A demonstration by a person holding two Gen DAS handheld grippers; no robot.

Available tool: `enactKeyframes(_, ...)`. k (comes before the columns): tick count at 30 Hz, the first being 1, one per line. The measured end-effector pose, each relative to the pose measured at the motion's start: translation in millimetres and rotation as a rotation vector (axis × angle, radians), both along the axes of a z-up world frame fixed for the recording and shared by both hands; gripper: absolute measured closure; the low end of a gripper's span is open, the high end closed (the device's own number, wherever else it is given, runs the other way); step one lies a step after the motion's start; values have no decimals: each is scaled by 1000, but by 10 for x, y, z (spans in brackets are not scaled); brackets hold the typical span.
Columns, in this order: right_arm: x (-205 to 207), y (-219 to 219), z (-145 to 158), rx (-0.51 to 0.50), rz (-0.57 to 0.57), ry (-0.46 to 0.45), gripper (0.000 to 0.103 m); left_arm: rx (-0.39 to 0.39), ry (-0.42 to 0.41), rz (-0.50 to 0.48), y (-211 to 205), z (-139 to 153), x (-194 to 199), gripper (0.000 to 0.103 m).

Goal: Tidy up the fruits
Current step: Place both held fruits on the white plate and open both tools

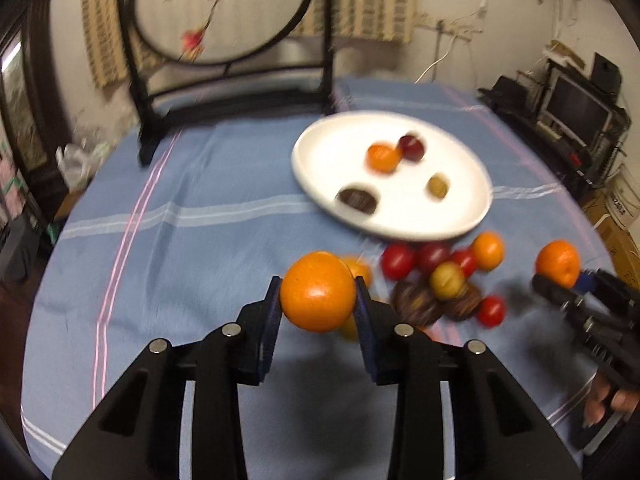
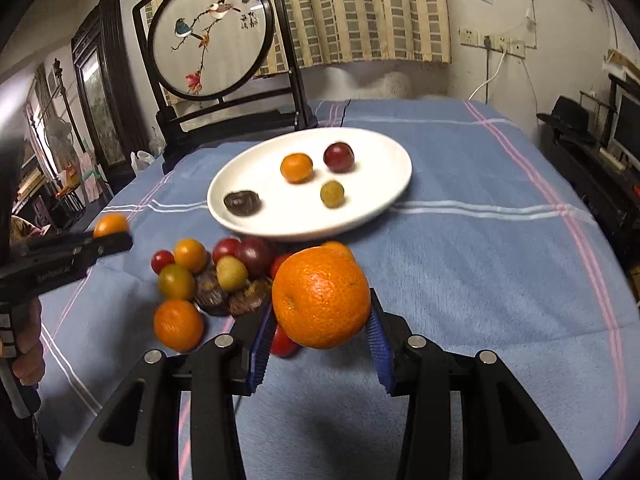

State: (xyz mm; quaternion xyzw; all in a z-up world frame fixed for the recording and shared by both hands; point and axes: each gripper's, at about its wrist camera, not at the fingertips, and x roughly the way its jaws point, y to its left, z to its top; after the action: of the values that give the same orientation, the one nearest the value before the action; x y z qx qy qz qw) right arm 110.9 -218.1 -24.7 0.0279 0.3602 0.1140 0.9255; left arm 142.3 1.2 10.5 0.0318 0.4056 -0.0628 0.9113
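Note:
My left gripper [image 1: 318, 292] is shut on an orange [image 1: 318, 294] and holds it above the blue cloth, near the fruit pile [image 1: 440, 280]. My right gripper [image 2: 320, 308] is shut on a larger orange [image 2: 322, 300], also above the cloth beside the pile [image 2: 216, 276]. The white plate [image 2: 372, 152] lies beyond the pile and holds a small orange [image 2: 296, 168], a dark red plum [image 2: 339, 157], a green-yellow fruit [image 2: 332, 194] and a dark brown fruit [image 2: 242, 203]. The right gripper with its orange shows at the right edge of the left wrist view [image 1: 558, 264].
A round embroidered screen in a black stand [image 2: 212, 36] stands at the back of the table. The blue striped tablecloth [image 2: 480, 220] covers the table. Shelves with a monitor [image 1: 576, 108] stand to the right, cabinets to the left.

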Motion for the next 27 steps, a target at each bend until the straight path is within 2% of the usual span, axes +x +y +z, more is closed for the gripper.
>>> enactKeyframes(4, 187, 162, 136, -35, 30, -15, 60, -29, -34, -34, -210, 175, 277, 69)
enactKeyframes(6, 363, 241, 135, -52, 38, -6, 59, -49, -25, -33, -288, 200, 457, 69)
enactKeyframes(13, 898, 342, -72, -73, 8, 51, 59, -54, 34, 0, -399, -45, 943, 69)
enactKeyframes(18, 1047, 340, -162, -95, 1, 60, 59, -63, 75, 26, -420, -235, 1155, 69)
enactKeyframes(24, 1149, 384, -208, -97, 15, 73, 58, -45, 67, 27, -488, -294, 1250, 69)
enactKeyframes(25, 1152, 398, -212, -96, 21, 74, 58, -42, 65, 26, -505, -295, 1261, 67)
enactKeyframes(26, 1147, 406, -216, -92, 27, 74, 55, -37, 62, 31, -518, -300, 1271, 62)
enactKeyframes(27, 1129, 416, -210, -90, 33, 68, 53, -30, 47, 41, -528, -283, 1259, 46)
